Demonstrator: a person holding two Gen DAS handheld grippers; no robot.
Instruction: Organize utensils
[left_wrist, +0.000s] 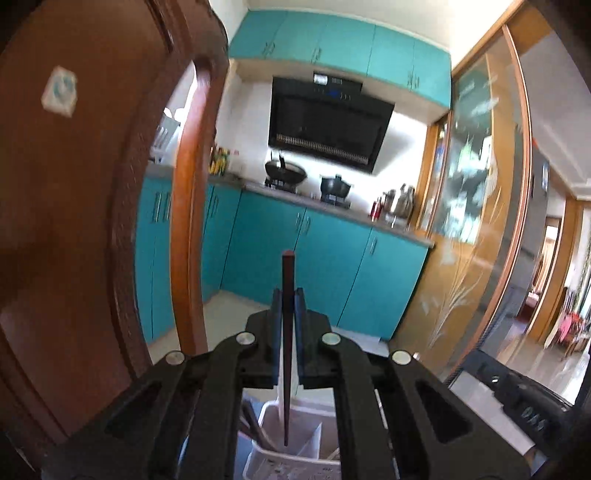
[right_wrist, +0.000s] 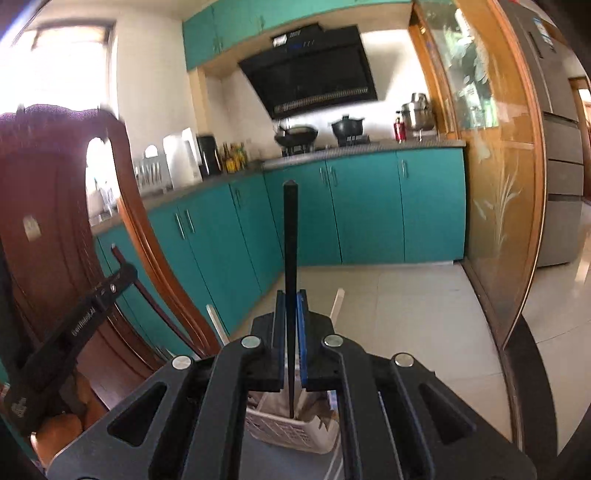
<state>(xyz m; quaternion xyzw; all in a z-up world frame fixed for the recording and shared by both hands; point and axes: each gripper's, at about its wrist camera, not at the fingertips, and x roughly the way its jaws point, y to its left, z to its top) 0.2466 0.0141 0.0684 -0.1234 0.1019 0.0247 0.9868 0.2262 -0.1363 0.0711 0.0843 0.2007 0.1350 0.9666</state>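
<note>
Left tongs (left_wrist: 287, 295) pinch reddish wooden chopstick (left_wrist: 287, 280); right tongs (right_wrist: 290, 297) pinch slim black chopstick (right_wrist: 290, 236).

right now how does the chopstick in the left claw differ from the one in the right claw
The reddish-brown wooden chopstick in the left claw is brown; the black chopstick in the right claw is black and sticks out further past its fingers. Both stand upright, clamped, their lower tips over a white plastic utensil basket.
</note>
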